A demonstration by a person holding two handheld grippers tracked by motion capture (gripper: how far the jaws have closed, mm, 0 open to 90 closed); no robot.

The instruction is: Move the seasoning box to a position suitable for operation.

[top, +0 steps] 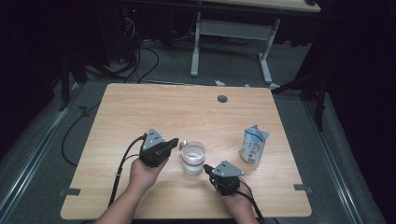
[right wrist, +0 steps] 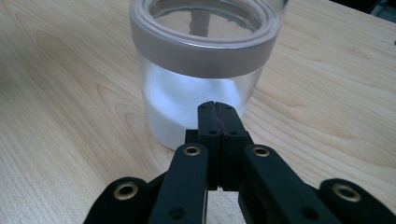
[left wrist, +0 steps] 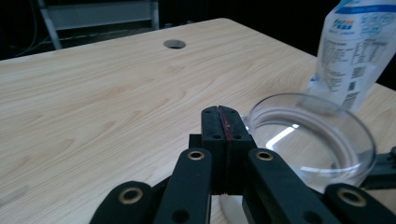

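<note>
A clear glass jar (top: pixel 193 157) with white powder in its lower part stands open-topped near the table's front middle. My left gripper (top: pixel 174 142) is shut with nothing in it, its tip just left of the jar's rim (left wrist: pixel 310 135). My right gripper (top: pixel 206 167) is also shut and empty, its tip close against the jar's lower wall (right wrist: pixel 187 112). In the left gripper view my left gripper (left wrist: pixel 221 112) has its jaws pressed together; in the right gripper view my right gripper (right wrist: pixel 215 106) does too. A white and blue pouch (top: pixel 254 145) stands to the right of the jar.
The wooden table (top: pixel 140 112) has a round cable hole (top: pixel 222 98) near its far edge. A small clear piece (top: pixel 182 145) lies beside the jar's left rim. Cables trail off the table's front edge. Beyond the table stand a desk frame and floor cables.
</note>
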